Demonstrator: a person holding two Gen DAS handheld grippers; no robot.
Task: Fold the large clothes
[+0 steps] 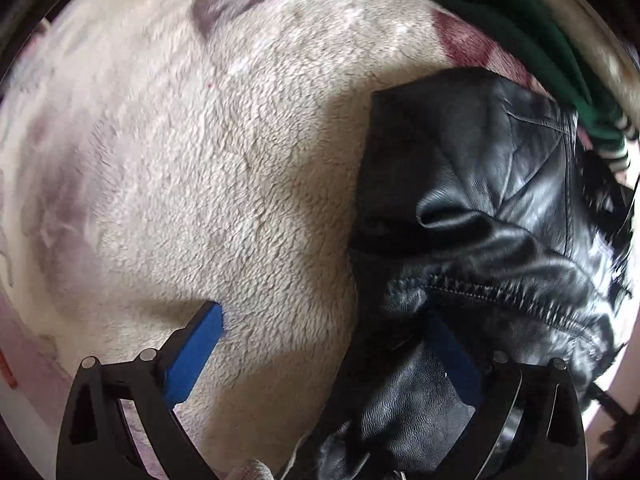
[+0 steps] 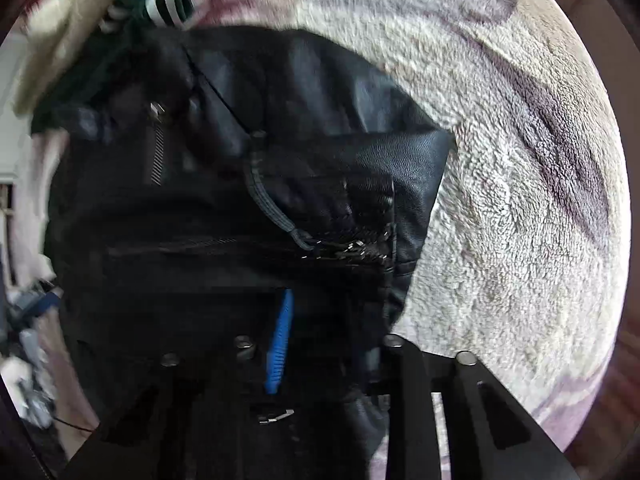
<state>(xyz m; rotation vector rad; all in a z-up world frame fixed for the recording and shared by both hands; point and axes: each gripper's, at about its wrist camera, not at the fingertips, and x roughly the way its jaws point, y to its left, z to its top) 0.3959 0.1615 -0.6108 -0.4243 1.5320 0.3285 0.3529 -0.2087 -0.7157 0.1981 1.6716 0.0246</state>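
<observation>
A black leather jacket (image 1: 492, 184) lies crumpled on a cream fleece blanket (image 1: 208, 168), to the right in the left wrist view. My left gripper (image 1: 328, 320) points down with its jaws wide apart. Its left blue pad (image 1: 196, 352) hangs over bare fleece, and a fold of the leather drapes over its right pad (image 1: 452, 356). In the right wrist view the jacket (image 2: 248, 184) fills the middle, with zippers and a grey cord showing. My right gripper (image 2: 304, 300) is nearly closed, with jacket fabric bunched around it. Only one blue pad edge (image 2: 280, 344) shows.
A green garment with white stripes (image 1: 500, 20) (image 2: 168, 0) lies beyond the jacket. The blanket (image 2: 520, 208) carries purple and maroon patches and spreads wide beside the jacket. Blurred clutter (image 2: 28, 344) shows past the bed's edge at the left of the right wrist view.
</observation>
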